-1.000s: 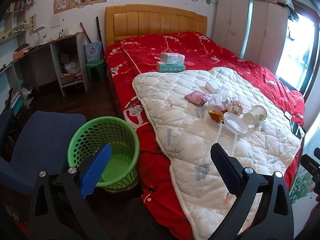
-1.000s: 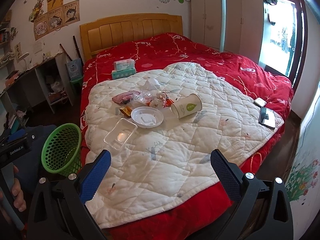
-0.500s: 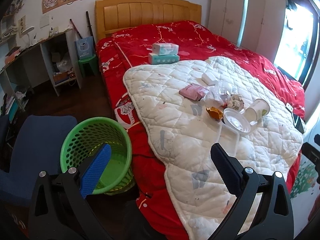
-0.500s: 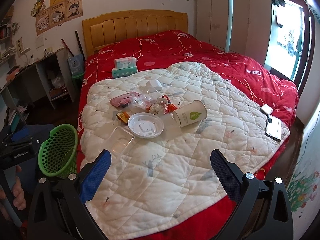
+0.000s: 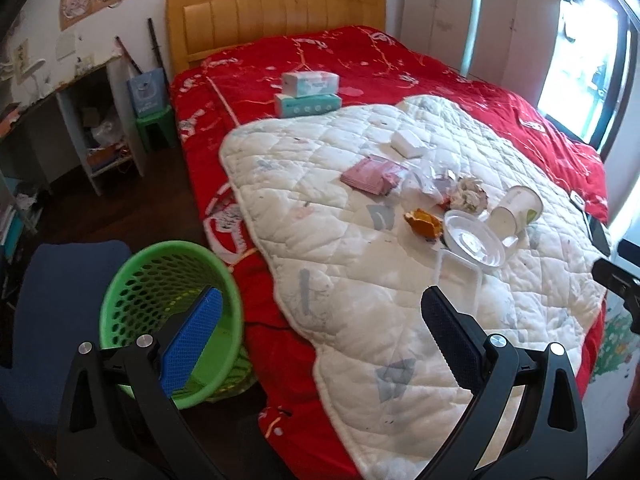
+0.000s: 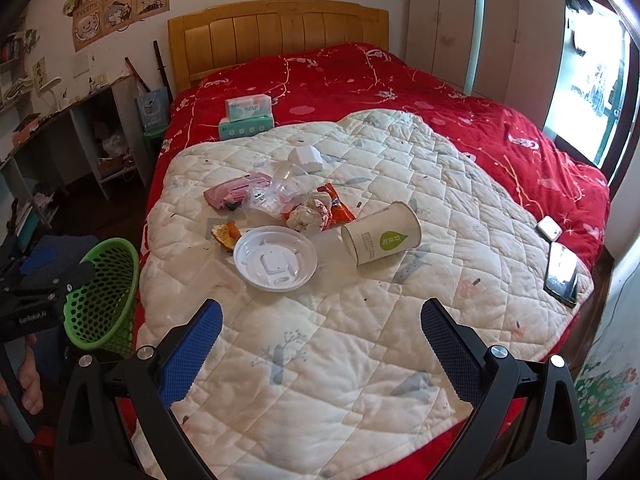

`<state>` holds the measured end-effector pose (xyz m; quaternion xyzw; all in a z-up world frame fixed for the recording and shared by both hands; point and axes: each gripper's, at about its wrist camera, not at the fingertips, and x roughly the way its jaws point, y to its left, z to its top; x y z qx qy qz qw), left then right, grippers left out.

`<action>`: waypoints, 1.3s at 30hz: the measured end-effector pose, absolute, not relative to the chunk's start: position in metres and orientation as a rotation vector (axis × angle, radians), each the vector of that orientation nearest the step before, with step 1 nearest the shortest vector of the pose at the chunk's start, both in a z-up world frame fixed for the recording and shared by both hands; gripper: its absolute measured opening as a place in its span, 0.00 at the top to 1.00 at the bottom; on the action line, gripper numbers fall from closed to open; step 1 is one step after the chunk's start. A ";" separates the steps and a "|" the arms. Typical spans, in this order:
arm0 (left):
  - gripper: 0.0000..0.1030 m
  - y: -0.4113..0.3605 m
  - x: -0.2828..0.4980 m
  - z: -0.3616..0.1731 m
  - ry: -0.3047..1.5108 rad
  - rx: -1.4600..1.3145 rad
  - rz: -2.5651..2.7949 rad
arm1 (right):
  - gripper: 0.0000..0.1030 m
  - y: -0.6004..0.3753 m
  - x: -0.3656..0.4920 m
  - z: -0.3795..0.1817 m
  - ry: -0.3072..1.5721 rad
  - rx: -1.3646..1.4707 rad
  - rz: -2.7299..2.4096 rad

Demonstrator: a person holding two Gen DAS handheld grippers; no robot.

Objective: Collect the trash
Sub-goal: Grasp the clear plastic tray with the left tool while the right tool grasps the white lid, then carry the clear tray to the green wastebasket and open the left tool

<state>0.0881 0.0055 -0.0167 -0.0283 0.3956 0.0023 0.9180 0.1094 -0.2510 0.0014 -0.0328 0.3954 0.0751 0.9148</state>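
Trash lies on a white quilt on the bed: a tipped paper cup, a clear plastic lid, a clear tray, orange peel, crumpled wrappers, a pink packet. The cup and lid also show in the left wrist view. A green basket stands on the floor left of the bed. My left gripper is open and empty, over the basket and bed edge. My right gripper is open and empty, above the quilt, short of the trash.
Two tissue boxes sit on the red bedspread. Two phones lie at the quilt's right edge. A blue chair stands beside the basket. A desk with shelves lines the left wall; a wardrobe stands at the back right.
Both grippers have moved forward toward the bed; the trash looks larger and nearer. The basket has shifted lower left in the left view. Both jaws stay open.
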 end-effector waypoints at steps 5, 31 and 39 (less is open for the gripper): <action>0.06 -0.010 0.102 -0.027 0.842 -0.068 -0.085 | 0.06 -0.259 0.125 -0.005 0.830 -0.057 0.147; 0.34 -0.108 0.150 -0.103 1.045 0.186 -0.324 | 0.06 -0.285 0.145 -0.034 0.891 -0.016 0.126; 0.44 -0.088 0.135 -0.086 0.982 0.133 -0.328 | 0.06 -0.272 0.148 -0.034 0.897 -0.013 0.188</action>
